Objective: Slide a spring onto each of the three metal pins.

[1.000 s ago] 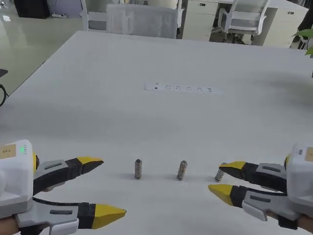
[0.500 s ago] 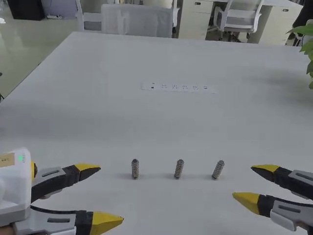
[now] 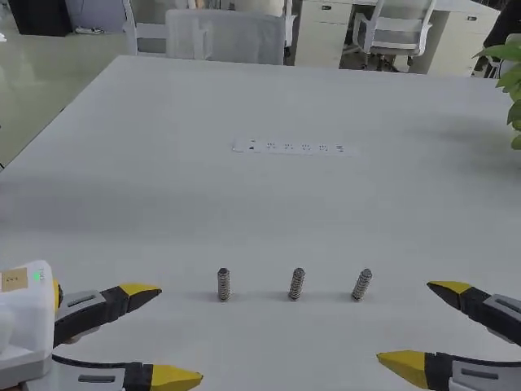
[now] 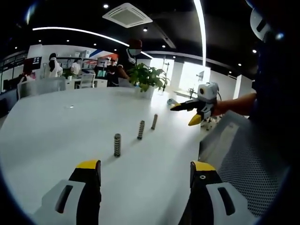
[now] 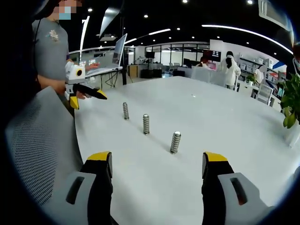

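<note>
Three metal pins stand in a row on a white table (image 3: 244, 204), each sleeved in a coil spring (image 5: 175, 142): the left pin (image 3: 224, 285), the middle pin (image 3: 297, 284) and the right pin (image 3: 361, 285), set apart from one another. The left gripper (image 3: 169, 334) hovers at 7 o'clock of the head view and the right gripper (image 3: 415, 323) at 5 o'clock. Both have their jaws spread wide and carry nothing, and each is well apart from the row. A power strip (image 3: 291, 147) lies at 12 o'clock beyond the middle pin.

By the look of it the threading is done, and the step in hand is a check. Doing that well means keeping both grippers wide of the row, since a brush could topple a free-standing pin. It also means confirming through each gripper view that every coil sits down to the tabletop. The right pin appears to lean slightly toward 1 o'clock, though the lens may account for that. If it needs righting, a light pinch near its base seems safest.
</note>
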A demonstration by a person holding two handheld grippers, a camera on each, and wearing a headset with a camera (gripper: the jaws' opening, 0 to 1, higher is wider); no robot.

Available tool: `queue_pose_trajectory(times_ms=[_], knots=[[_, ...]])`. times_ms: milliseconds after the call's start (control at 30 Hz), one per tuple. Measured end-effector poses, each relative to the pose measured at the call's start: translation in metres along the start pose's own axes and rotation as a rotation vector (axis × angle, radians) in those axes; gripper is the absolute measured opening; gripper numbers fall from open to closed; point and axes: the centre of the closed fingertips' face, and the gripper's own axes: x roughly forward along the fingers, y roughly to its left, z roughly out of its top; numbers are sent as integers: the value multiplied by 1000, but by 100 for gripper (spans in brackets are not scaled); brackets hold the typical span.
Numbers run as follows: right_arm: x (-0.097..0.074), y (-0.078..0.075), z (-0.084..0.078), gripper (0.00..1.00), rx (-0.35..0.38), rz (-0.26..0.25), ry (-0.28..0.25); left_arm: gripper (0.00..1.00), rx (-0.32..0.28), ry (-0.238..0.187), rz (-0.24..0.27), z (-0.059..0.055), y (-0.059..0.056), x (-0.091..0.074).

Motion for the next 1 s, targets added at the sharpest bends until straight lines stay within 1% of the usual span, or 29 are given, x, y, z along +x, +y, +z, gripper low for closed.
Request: queue_pose_trajectory(times_ms=[33,167,200,267,333,367,433,500,667,833,1000], knots=[[0,1,0,80,5,4,-1,79,-6,6,3,-2,1,0],[1,1,-3,86,31,3,1,82,-14,10,13,-5,2,1],[1,1,-4,87,34,1,1,82,-18,9,13,-6,2,0],[0,2,-2,90,42,5,-16,82,-17,10,14,-6,2,0],[-1,2,-3,91,43,12,-18,83,-15,11,15,-7,2,1],[-2,2,-2,92,46,14,-30,83,-12,11,13,-7,1,1],[-2,2,-4,94,54,18,-20,83,-14,13,11,-7,2,1],[-3,3,-4,96,52,22,-26,83,-12,13,9,-7,2,2],[-4,2,-4,97,56,17,-28,84,-7,12,2,-6,1,3],[-5,0,-2,96,54,7,-37,84,-7,17,-5,-6,2,5],[-5,0,-1,96,48,2,-34,84,-6,18,-9,-5,3,7]])
